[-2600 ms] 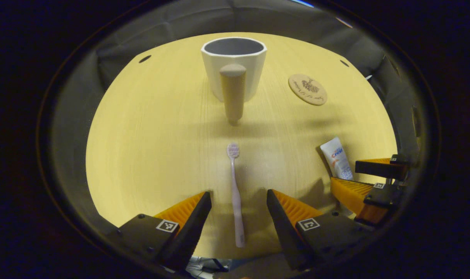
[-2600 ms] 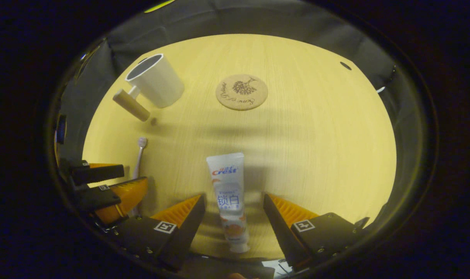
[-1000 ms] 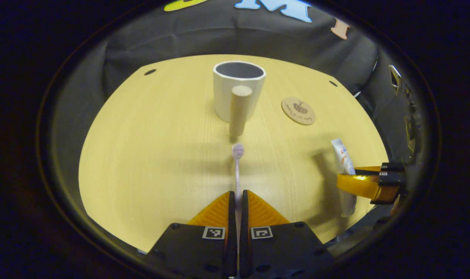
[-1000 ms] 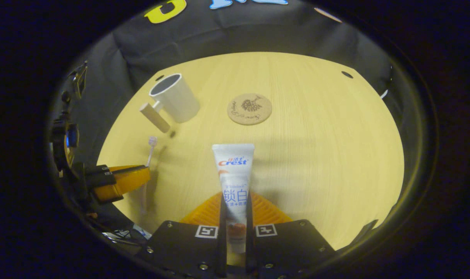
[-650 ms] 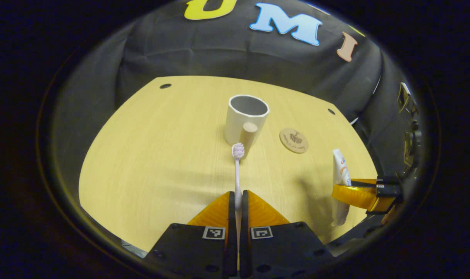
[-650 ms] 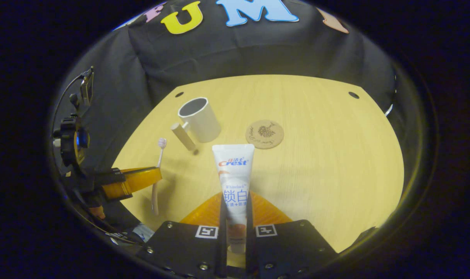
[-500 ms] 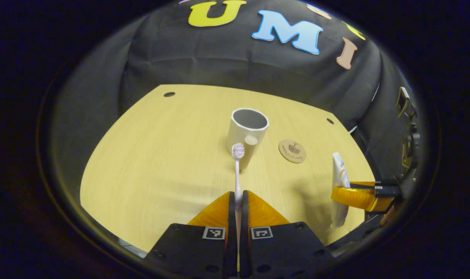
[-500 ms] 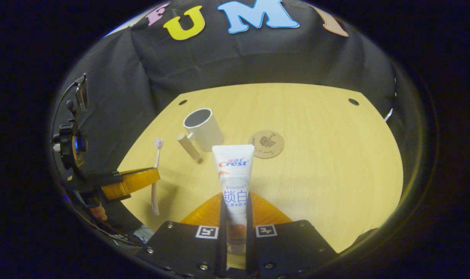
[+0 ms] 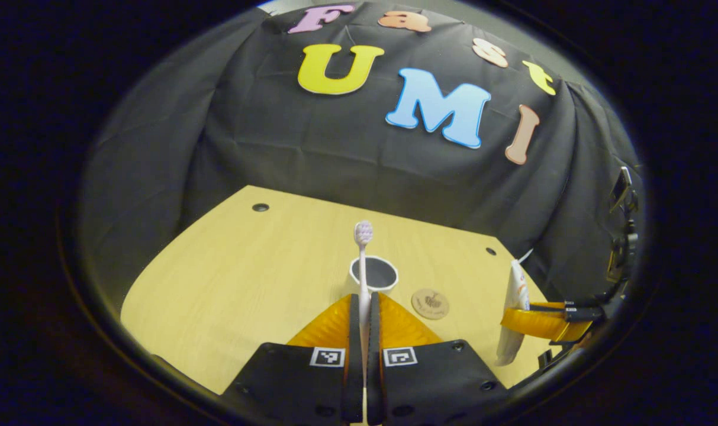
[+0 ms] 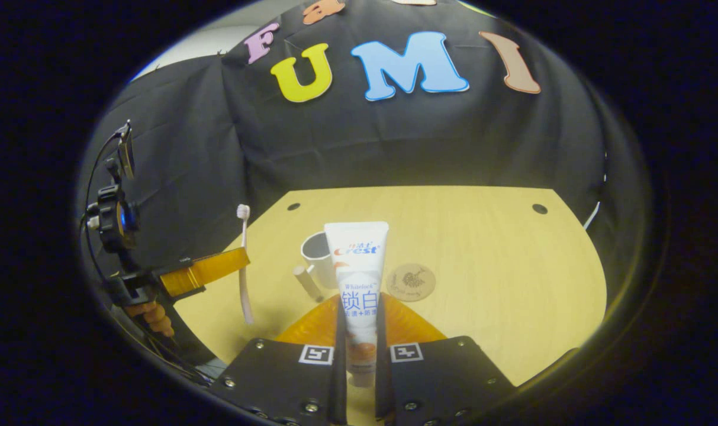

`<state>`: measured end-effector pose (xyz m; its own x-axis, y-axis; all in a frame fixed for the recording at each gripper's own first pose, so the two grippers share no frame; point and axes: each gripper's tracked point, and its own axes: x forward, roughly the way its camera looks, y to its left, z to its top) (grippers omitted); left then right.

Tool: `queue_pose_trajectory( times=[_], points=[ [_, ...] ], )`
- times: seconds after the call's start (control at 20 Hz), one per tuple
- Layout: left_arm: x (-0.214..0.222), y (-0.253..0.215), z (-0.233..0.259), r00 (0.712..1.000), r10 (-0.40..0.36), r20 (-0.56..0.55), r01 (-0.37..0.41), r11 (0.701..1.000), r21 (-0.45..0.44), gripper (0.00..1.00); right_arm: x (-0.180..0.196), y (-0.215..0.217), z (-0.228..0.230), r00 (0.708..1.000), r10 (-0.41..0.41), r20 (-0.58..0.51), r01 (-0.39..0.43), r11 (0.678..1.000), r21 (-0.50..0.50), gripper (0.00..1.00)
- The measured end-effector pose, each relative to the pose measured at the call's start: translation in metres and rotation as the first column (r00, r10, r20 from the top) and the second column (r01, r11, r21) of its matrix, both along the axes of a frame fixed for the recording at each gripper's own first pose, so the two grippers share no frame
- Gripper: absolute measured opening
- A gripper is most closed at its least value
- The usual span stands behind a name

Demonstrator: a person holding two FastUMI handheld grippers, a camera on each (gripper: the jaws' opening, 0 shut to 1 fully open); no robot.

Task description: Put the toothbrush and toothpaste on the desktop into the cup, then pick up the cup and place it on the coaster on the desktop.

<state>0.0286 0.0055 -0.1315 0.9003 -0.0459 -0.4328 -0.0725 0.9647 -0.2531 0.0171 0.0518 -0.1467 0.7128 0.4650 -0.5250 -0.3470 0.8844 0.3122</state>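
Pale wooden bench [image 10: 483,248], backed by black cloth wall [image 10: 394,142], is carrying the cup [image 10: 318,251] and coaster [image 10: 411,281] mid-surface, while left tongs [image 9: 361,331] are clenching the toothbrush [image 9: 363,260] and right tongs [image 10: 359,331] are gripping the toothpaste [image 10: 357,278], both held aloft.

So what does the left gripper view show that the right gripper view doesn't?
Left gripper view: the left gripper from behind, shut on the toothbrush. Right gripper view: the right gripper shut on the toothpaste, the cup's handle, and a hand on the left gripper. Both: cup, coaster, table, both items held off the table.
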Motion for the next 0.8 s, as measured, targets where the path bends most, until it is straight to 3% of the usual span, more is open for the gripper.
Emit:
queue_pose_trajectory(
  times=[0.3, 0.6, 0.8],
  points=[
    [0.043, 0.004, 0.035, 0.985, 0.006, 0.172, 0.004, 0.998, -0.057, 0.10, 0.008, 0.000, 0.019, 0.997, -0.004, 0.083, 0.006, 1.000, -0.021, 0.20],
    [0.095, 0.004, 0.053, 0.952, 0.011, 0.307, 0.022, 0.994, -0.104, 0.09, 0.023, 0.002, 0.019, 0.998, -0.021, 0.067, 0.023, 0.999, -0.026, 0.20],
    [0.134, 0.011, 0.039, 0.945, 0.030, 0.324, 0.013, 0.992, -0.129, 0.09, 0.036, 0.002, 0.006, 0.999, -0.035, 0.038, 0.037, 0.998, -0.046, 0.20]
  ],
)
